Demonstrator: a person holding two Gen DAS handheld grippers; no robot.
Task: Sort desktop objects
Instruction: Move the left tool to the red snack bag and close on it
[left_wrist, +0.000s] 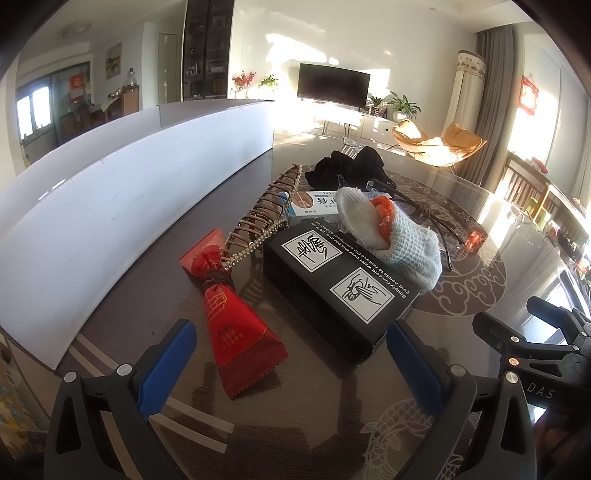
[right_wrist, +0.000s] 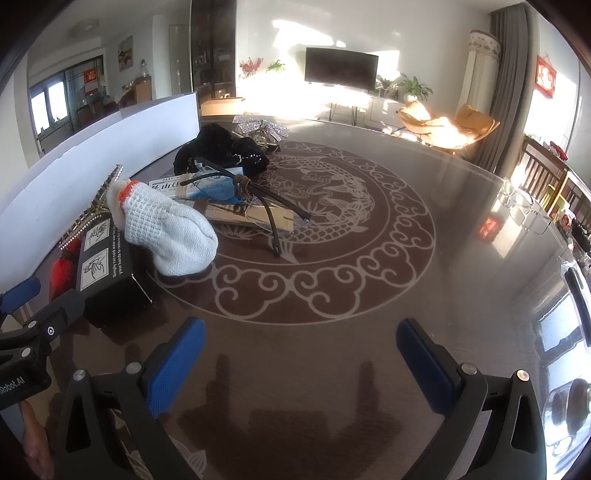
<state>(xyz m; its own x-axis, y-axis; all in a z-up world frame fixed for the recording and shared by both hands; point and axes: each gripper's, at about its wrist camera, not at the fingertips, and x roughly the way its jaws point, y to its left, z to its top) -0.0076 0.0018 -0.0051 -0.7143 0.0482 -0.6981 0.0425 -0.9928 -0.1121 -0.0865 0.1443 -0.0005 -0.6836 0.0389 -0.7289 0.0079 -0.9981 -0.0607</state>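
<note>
A heap of small objects lies on the glass table. A red snack packet sits just ahead of my open left gripper. A black box lies to its right, close to the right finger. A white knit glove with an orange cuff rests on the box. A beaded brown headband, a blue-white carton, glasses and black cloth lie behind. My right gripper is open over bare table, to the right of the box and glove.
A long white board stands along the left side of the table. A silver bow lies at the far end of the heap. The patterned table top spreads out to the right, with its edge and chairs beyond.
</note>
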